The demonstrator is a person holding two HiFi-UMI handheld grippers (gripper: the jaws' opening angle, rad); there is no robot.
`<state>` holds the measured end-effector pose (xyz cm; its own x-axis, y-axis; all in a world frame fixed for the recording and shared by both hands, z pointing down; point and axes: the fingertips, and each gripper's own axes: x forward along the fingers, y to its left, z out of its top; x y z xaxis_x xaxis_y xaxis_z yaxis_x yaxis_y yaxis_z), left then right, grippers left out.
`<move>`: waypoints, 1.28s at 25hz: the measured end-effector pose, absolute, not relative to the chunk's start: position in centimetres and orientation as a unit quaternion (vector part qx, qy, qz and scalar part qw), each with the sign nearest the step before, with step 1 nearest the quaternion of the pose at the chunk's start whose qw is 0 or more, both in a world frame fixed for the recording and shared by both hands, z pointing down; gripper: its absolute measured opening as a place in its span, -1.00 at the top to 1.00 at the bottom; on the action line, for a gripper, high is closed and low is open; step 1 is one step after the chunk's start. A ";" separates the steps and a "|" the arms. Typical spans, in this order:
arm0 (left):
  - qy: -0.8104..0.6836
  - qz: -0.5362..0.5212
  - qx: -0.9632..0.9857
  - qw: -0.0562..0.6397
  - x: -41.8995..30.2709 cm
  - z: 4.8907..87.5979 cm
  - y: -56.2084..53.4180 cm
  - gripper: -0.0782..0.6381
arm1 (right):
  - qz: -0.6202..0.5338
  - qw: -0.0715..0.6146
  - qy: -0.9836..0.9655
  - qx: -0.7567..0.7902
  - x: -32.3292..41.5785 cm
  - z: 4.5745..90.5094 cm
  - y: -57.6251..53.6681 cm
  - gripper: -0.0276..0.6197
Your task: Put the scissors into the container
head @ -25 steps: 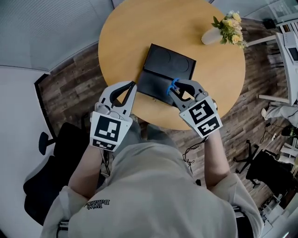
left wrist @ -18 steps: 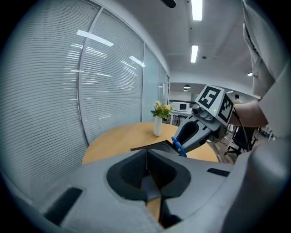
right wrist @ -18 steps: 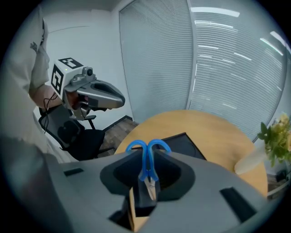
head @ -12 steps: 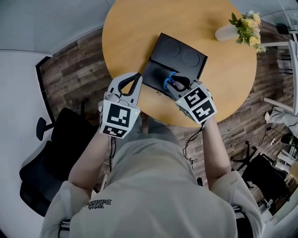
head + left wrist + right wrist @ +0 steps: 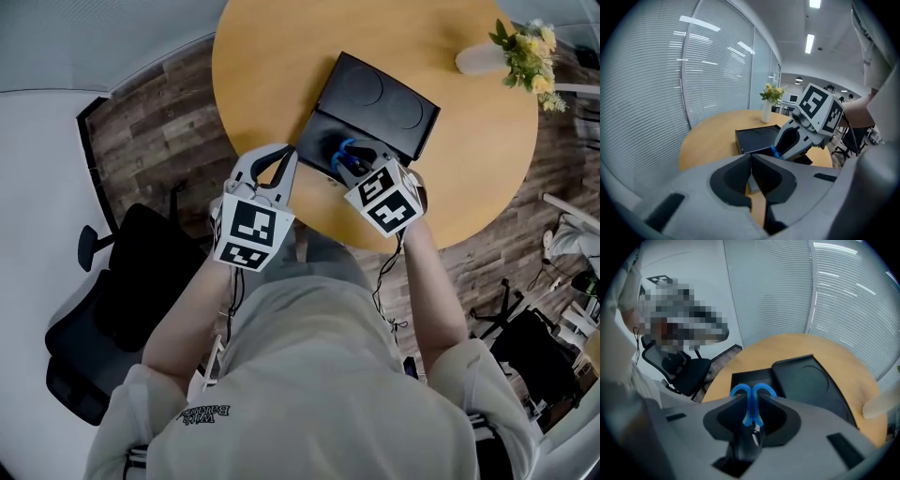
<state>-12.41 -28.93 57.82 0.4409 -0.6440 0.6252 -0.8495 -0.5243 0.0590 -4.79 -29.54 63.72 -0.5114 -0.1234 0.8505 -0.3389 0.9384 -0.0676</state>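
- Blue-handled scissors (image 5: 740,390): clamped between fingers of right gripper (image 5: 349,161), handles foremost, over open base of black hinged-lid container (image 5: 317,141) on round wooden desk (image 5: 272,56).
- Progress: transport apparently done; lowering and release remain.
- Left gripper (image 5: 278,161): fingers together, empty, just beside container's near-left edge.

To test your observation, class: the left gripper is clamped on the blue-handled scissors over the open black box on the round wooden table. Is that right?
No: the right gripper is clamped on the blue-handled scissors, as the right gripper view shows; the left gripper is shut on nothing. The open black box and round wooden table are right.
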 end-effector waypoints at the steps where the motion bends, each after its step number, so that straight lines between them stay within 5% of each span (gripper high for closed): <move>1: -0.453 0.273 0.828 0.186 -12.5 57.9 -29.1 0.72 | 0.116 0.475 -0.862 0.133 -5.1 64.1 -29.6 0.62; 32: -0.442 0.273 0.828 0.212 -13.8 60.5 -28.6 0.72 | 0.201 0.441 -0.854 0.191 -7.4 70.8 -30.9 0.57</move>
<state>-13.84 -28.63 60.51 0.4611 -0.6158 0.6389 -0.8468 -0.5205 0.1095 -7.38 -30.86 70.85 -0.5377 -0.1483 0.8300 -0.5028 0.8466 -0.1745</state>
